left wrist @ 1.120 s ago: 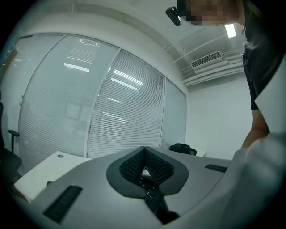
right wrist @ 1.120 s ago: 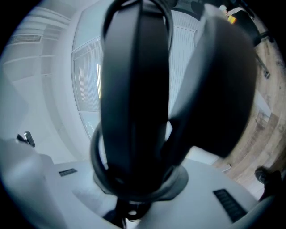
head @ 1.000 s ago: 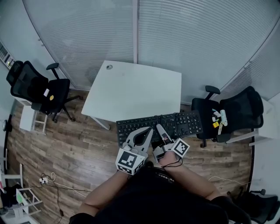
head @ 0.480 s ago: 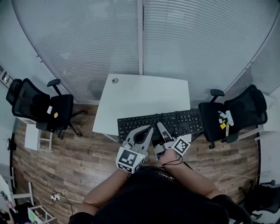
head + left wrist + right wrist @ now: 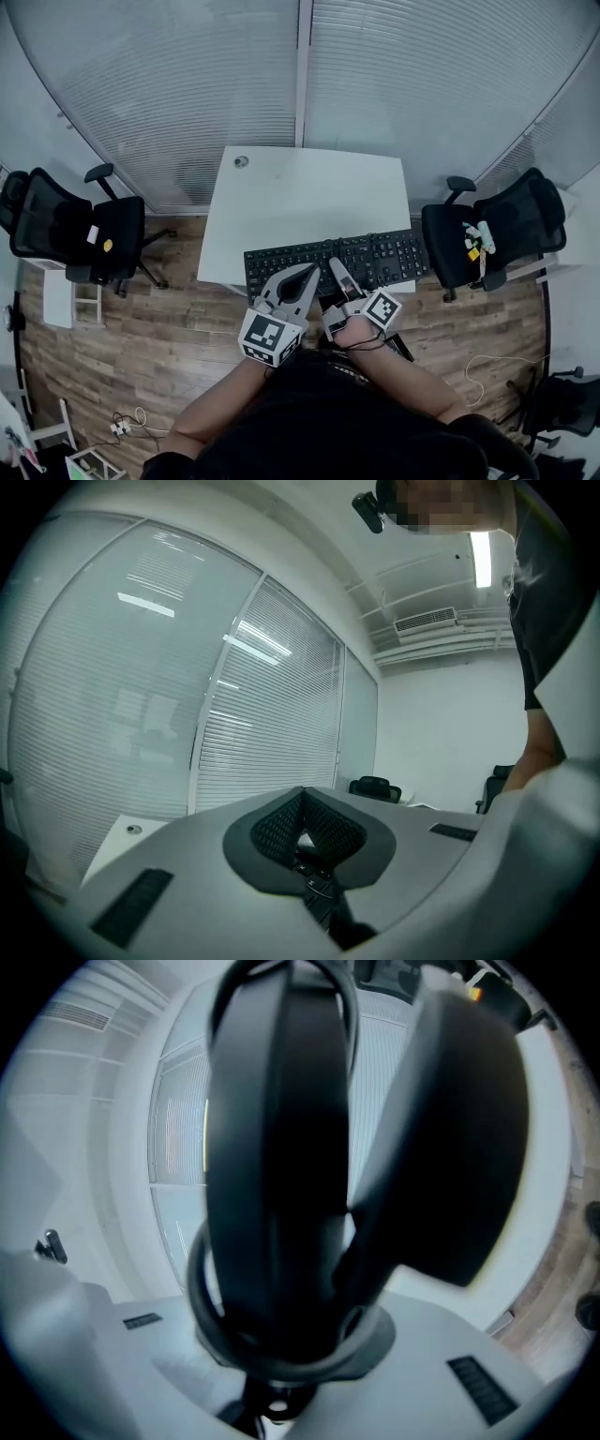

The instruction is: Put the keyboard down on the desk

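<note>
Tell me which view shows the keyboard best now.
The head view: it shows the whole keyboard, gripped along its near edge by the left gripper and right gripper, at the edge of the desk. The left gripper view shows only a few keys between its fingers. The right gripper view shows a dark blur close to the lens.

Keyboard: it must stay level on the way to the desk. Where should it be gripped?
Grip the keyboard by its near long edge, coming from that side, at two spaced spots: long, thin and flat, it would likely tilt from one hold.
</note>
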